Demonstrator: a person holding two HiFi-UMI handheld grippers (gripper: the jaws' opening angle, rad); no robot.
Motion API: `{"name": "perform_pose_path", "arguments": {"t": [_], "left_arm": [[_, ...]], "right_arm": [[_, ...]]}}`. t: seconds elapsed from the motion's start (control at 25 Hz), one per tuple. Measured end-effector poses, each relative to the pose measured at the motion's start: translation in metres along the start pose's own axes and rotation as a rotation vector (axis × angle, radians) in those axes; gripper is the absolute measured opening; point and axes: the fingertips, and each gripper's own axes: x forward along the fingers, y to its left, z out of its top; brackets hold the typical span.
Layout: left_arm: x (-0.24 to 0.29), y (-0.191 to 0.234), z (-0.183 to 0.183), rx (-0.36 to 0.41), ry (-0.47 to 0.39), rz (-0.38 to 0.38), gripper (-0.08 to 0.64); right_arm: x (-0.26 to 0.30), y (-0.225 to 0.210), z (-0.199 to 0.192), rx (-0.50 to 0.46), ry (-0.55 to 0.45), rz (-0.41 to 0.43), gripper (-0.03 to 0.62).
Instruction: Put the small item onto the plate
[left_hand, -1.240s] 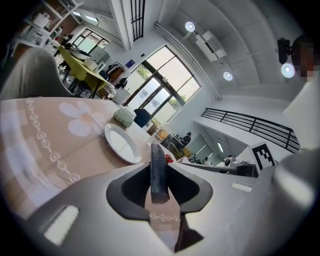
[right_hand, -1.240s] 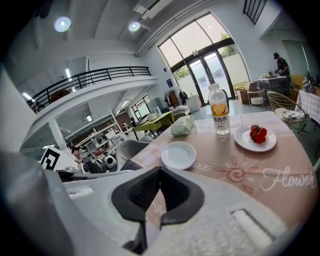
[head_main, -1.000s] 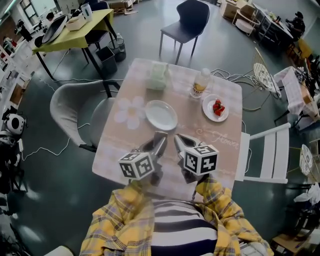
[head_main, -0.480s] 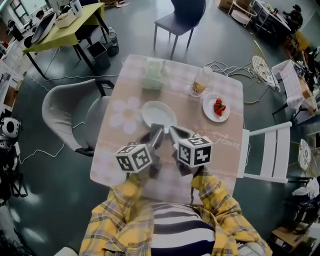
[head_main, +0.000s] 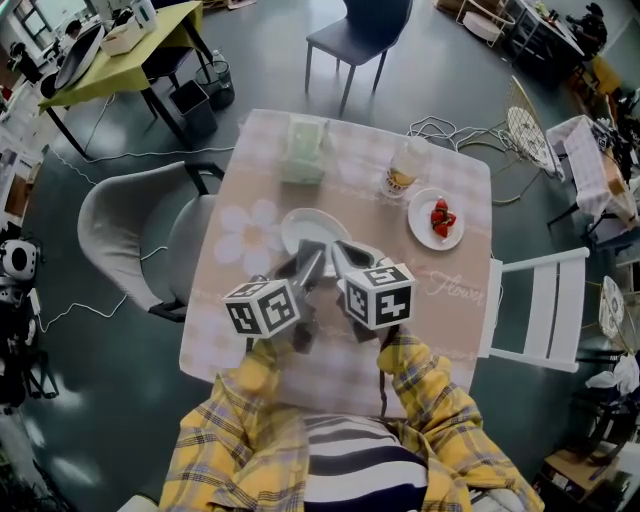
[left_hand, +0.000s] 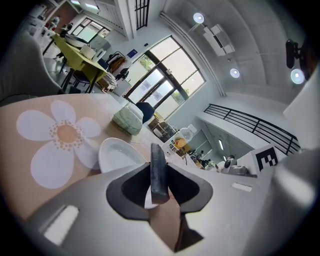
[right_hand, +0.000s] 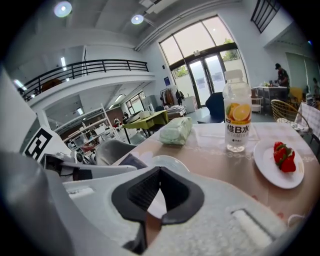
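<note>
An empty white plate (head_main: 306, 226) lies at the middle of the flower-patterned table (head_main: 245, 245). My left gripper (head_main: 305, 263) is shut on a small dark flat item (left_hand: 158, 167), which stands on edge between its pads. The tips hang over the plate's near rim. My right gripper (head_main: 345, 257) is just beside it on the right. Its jaws meet with nothing between them. In the left gripper view the plate (left_hand: 116, 155) lies just ahead to the left. The right gripper view shows the plate (right_hand: 169, 162) past the jaw tips.
A small plate (head_main: 421, 226) with strawberries (head_main: 439, 215) is at the right of the table. A drink bottle (head_main: 401, 168) and a green tissue pack (head_main: 304, 152) stand at the far side. A grey chair (head_main: 135, 225) is on the left, a white chair (head_main: 535, 305) on the right.
Both grippers have moved forward together across the table, from its near part to the white plate's near rim. Their jaws look the same as before.
</note>
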Motion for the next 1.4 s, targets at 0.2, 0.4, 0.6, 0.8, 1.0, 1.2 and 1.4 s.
{"name": "perform_pose_path", "arguments": {"t": [0.2,0.4,0.6,0.8,1.0,1.2,1.4], "left_arm": [[0.01,0.01,0.003,0.009,0.034,0.042,0.094],[0.016,0.01,-0.001,0.031,0.094,0.058,0.097],[0.019,0.016,-0.001,0.096,0.118,0.105,0.104],[0.023,0.022,0.001,0.137,0.121,0.145,0.107],[0.022,0.031,0.01,0.167,0.095,0.188,0.17],[0.021,0.031,0.014,0.196,0.08,0.202,0.166],[0.018,0.03,0.005,0.197,0.097,0.197,0.092]], "right_arm": [[0.009,-0.006,-0.006,0.031,0.018,-0.008,0.002],[0.012,-0.011,-0.01,0.045,0.028,-0.014,0.002],[0.013,-0.013,-0.01,0.053,0.03,-0.012,0.002],[0.013,-0.016,-0.012,0.057,0.034,-0.009,0.002],[0.014,-0.018,-0.014,0.069,0.035,-0.006,0.002],[0.014,-0.02,-0.015,0.071,0.037,-0.006,0.002],[0.013,-0.017,-0.017,0.07,0.047,0.006,0.002]]}}
